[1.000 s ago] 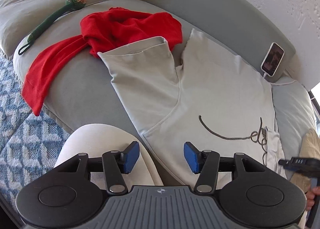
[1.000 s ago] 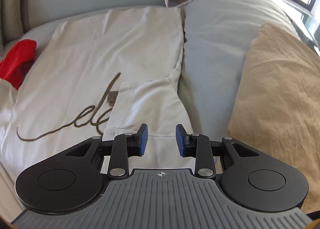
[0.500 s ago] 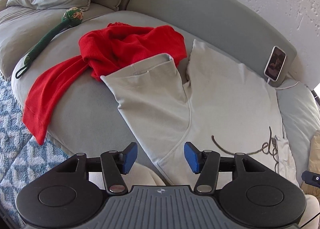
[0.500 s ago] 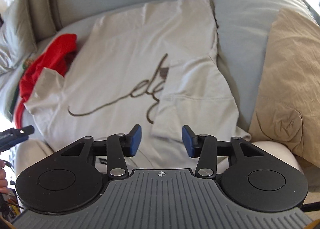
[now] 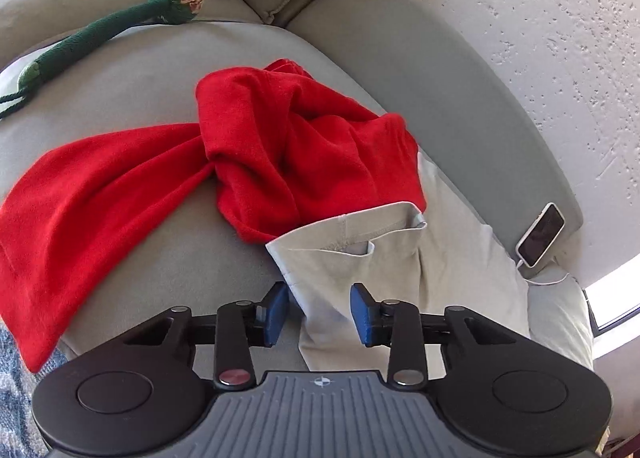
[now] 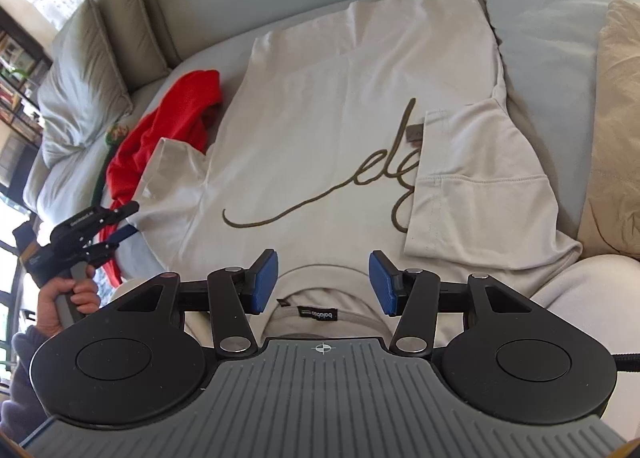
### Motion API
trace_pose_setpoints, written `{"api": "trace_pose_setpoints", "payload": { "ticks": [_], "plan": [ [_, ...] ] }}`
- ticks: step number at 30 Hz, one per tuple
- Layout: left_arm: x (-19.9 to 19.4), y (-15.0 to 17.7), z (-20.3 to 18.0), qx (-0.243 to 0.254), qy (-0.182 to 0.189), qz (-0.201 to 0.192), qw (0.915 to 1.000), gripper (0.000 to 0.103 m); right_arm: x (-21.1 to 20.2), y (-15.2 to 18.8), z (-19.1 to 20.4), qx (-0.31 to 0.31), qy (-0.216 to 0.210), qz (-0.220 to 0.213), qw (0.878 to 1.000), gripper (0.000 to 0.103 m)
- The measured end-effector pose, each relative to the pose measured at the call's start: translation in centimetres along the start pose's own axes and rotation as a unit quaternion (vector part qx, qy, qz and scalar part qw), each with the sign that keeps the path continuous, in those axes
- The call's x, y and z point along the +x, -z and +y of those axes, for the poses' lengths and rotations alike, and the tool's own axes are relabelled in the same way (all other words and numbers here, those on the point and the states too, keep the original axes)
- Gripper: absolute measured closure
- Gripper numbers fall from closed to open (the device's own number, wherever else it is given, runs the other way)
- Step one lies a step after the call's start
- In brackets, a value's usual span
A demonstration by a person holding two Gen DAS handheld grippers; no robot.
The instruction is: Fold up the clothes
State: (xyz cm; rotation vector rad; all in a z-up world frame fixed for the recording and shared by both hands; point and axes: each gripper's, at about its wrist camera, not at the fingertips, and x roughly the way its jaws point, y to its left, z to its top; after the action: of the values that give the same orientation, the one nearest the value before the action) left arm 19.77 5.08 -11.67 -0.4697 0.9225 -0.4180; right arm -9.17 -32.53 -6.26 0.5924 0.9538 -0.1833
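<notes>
A beige T-shirt [image 6: 328, 97] with a dark script print lies spread on the grey sofa, its right sleeve [image 6: 480, 185] folded in over the chest. My right gripper [image 6: 323, 282] hovers open above the collar [image 6: 320, 314], with nothing between its pads. My left gripper [image 5: 319, 312] is low over the shirt's left sleeve [image 5: 352, 254]. Its jaws are closing and the sleeve's edge lies between the blue pads, which still stand apart from the cloth. In the right wrist view the left gripper [image 6: 130, 219] straddles that sleeve's corner, held by a hand [image 6: 76, 294].
A crumpled red garment [image 5: 304, 145] lies just beyond the left sleeve. A phone [image 5: 540, 234] on a cable leans against the sofa back. A green stuffed toy [image 5: 120, 25] lies farther left, a tan pillow [image 6: 620, 129] at the right, and a blue rug [image 5: 16, 358] below the sofa's edge.
My left gripper moved left and down onto the left sleeve, and its jaws narrowed. My right gripper opened and drew back from the folded right sleeve to above the collar.
</notes>
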Motion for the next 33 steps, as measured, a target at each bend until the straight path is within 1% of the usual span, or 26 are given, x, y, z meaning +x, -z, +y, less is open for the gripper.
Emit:
{"api": "trace_pose_setpoints", "payload": {
  "ticks": [1, 3, 5, 6, 7, 10, 18, 23, 28, 31, 33],
  "plan": [
    [0.2, -0.1, -0.1, 0.001, -0.003, 0.0, 1.0, 0.078, -0.1, 0.0, -0.1, 0.001, 0.0, -0.001, 1.0, 0.05],
    [0.4, -0.4, -0.7, 0.015, -0.003, 0.001, 0.9999, 0.089, -0.3, 0.2, -0.4, 0.002, 0.001, -0.001, 1.0, 0.05],
    [0.5, -0.5, -1.5, 0.038, -0.004, 0.003, 0.9993, 0.09, -0.3, 0.3, -0.6, 0.005, 0.001, 0.001, 1.0, 0.05],
    [0.4, -0.5, -1.9, 0.052, -0.005, 0.004, 0.9986, 0.095, -0.4, 0.4, -0.9, 0.009, 0.0, 0.002, 1.0, 0.05],
    [0.4, -0.5, -2.4, 0.065, -0.005, 0.004, 0.9979, 0.097, -0.4, 0.4, -1.1, 0.013, -0.001, 0.003, 1.0, 0.05],
    [0.0, -0.3, -3.4, 0.092, -0.002, 0.005, 0.9958, 0.102, -0.4, 0.6, -1.6, 0.022, -0.005, 0.006, 1.0, 0.05],
    [-1.4, 0.3, -6.0, 0.17, -0.009, -0.005, 0.9854, 0.103, -0.1, 1.1, -1.8, 0.02, -0.004, 0.019, 1.0, 0.05],
    [-1.7, 0.0, -7.0, 0.194, -0.015, -0.009, 0.9809, 0.103, 0.0, 1.4, -1.4, 0.013, 0.0, 0.024, 1.0, 0.05],
    [-2.5, 0.3, -8.3, 0.219, -0.01, -0.016, 0.9755, 0.103, 0.0, 1.6, -1.2, 0.01, -0.004, 0.025, 1.0, 0.05],
    [-2.9, 1.1, -9.4, 0.247, -0.004, -0.018, 0.9688, 0.103, -0.1, 1.7, -1.2, 0.009, -0.006, 0.026, 1.0, 0.05],
    [-3.1, 2.3, -10.5, 0.281, 0.003, -0.019, 0.9594, 0.103, -0.1, 1.8, -1.2, 0.011, -0.007, 0.026, 1.0, 0.05]
  ]
}}
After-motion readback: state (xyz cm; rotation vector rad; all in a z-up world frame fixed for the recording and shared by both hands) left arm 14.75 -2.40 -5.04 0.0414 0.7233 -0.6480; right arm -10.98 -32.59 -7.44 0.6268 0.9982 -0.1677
